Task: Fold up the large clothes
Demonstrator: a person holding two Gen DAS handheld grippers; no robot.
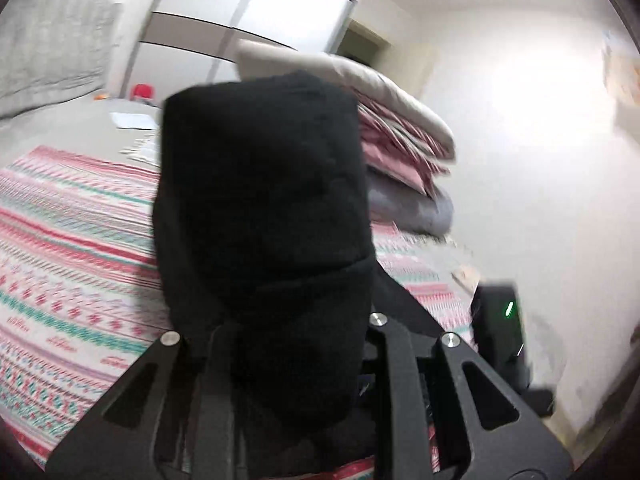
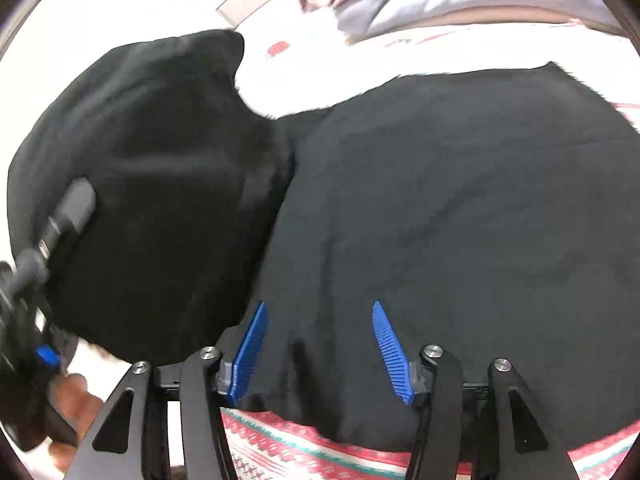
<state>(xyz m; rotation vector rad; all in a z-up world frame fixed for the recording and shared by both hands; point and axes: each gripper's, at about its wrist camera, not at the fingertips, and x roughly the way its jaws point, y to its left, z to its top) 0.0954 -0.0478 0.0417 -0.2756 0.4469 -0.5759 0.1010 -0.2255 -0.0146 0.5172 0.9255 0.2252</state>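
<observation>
A large black garment (image 2: 440, 220) lies spread on the patterned bed sheet (image 2: 300, 452). In the right wrist view my right gripper (image 2: 318, 306) stands open just above its near part, blue fingers (image 2: 252, 344) apart, nothing pinched between them. At the left, one end of the garment (image 2: 152, 152) is lifted and folded toward the middle. In the left wrist view that raised black cloth (image 1: 260, 200) hangs in front of the camera; my left gripper (image 1: 296, 336) is shut on it, fingertips hidden under the fabric. A hand (image 2: 72, 404) holds the left gripper.
A stack of folded bedding (image 1: 400, 132) sits at the bed's far side by the white wall. A white wardrobe (image 1: 248, 12) stands behind the bed. Papers (image 1: 132, 120) lie on the grey cover farther back. A black device with a green light (image 1: 500, 328) is at the right.
</observation>
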